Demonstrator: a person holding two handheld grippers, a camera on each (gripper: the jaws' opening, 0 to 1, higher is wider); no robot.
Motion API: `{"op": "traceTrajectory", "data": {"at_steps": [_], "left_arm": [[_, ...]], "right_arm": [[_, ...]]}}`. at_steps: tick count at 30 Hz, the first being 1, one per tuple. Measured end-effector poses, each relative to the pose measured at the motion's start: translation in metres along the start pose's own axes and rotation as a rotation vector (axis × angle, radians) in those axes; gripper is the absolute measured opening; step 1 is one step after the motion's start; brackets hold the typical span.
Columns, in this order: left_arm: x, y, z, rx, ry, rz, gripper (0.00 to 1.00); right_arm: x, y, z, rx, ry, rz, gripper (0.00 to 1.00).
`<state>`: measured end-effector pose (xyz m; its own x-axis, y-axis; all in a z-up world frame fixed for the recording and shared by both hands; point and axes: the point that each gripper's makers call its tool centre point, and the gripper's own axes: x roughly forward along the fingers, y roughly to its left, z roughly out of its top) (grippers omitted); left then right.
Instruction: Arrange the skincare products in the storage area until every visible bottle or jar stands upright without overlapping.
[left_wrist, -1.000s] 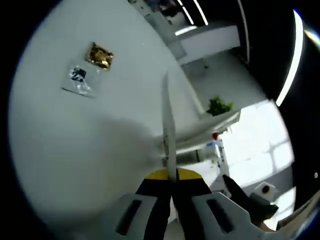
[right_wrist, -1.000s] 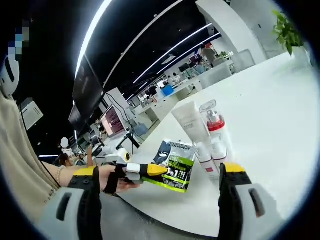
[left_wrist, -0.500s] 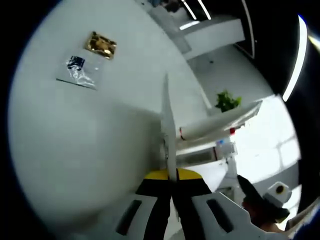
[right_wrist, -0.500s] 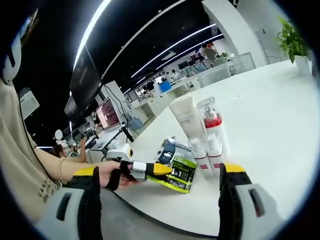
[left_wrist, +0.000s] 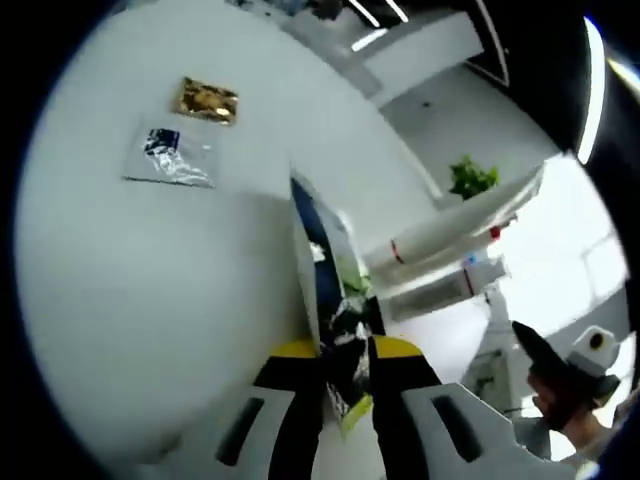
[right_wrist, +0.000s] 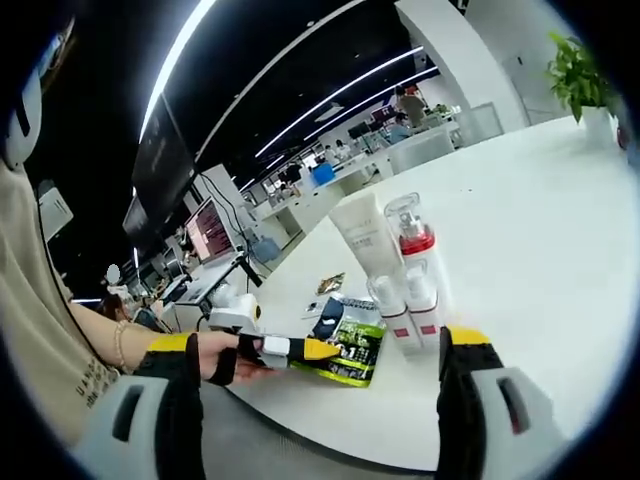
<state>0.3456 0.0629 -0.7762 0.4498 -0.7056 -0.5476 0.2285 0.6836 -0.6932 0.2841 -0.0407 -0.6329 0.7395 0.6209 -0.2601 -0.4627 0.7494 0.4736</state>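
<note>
— See that? A second ago the green sachet (left_wrist: 335, 320) sat edge-on between the left claw's (left_wrist: 340, 375) jaws, a thin line in the left gripper view. Now it has twisted round and its printed face shows.

— And it hasn't let go?

— No, the jaws are pinched tight on the packet's lower end. The packet's long side runs straight out from the claw, away from the hand, over the white tabletop (left_wrist: 150, 300).

— What about the other one?

— The right claw (right_wrist: 315, 375) is spread wide with nothing between its jaws. It's hanging off the near edge of the tabletop, looking in at the bottles.

— Where are they?

— In the right gripper view there's a tight cluster: a white tube (right_wrist: 362, 238) standing on its cap, a clear-topped spray bottle with a red collar (right_wrist: 414, 250) just beside it, and two small pump bottles (right_wrist: 405, 310) in front. All upright, as far as I can tell. The sachet lies to their left in that view, just beside the small ones, carried in by the left claw.

— So which hand does the next bit?

— The left, I'd say — it's already holding the thing, and the right is well back. The packet points toward the cluster, so it needs turning up and setting clear of the small bottles.

— Anything else out there?

— Two flat packets further off — a gold foil one (left_wrist: 207, 100) and a clear one with dark print (left_wrist: 172, 158).
</note>
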Motion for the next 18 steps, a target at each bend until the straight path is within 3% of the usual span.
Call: {"op": "traceTrajectory", "data": {"at_steps": [6,9,14,18], "left_arm": [[-0.01,-0.004,0.005,0.175,0.012,0.036,0.4],[-0.015,0.0,0.008,0.361,0.041,0.1,0.51],[-0.019,0.0,0.009,0.523,0.089,0.141,0.57],[-0.021,0.003,0.01,0.586,0.108,0.172,0.59]], "right_arm": [[0.0,0.0,0.0,0.001,0.001,0.0,0.99],[0.0,0.0,0.0,0.003,0.0,0.0,0.99],[0.0,0.0,0.0,0.005,-0.001,0.0,0.99],[-0.001,0.0,0.0,0.006,-0.003,-0.001,0.99]]}}
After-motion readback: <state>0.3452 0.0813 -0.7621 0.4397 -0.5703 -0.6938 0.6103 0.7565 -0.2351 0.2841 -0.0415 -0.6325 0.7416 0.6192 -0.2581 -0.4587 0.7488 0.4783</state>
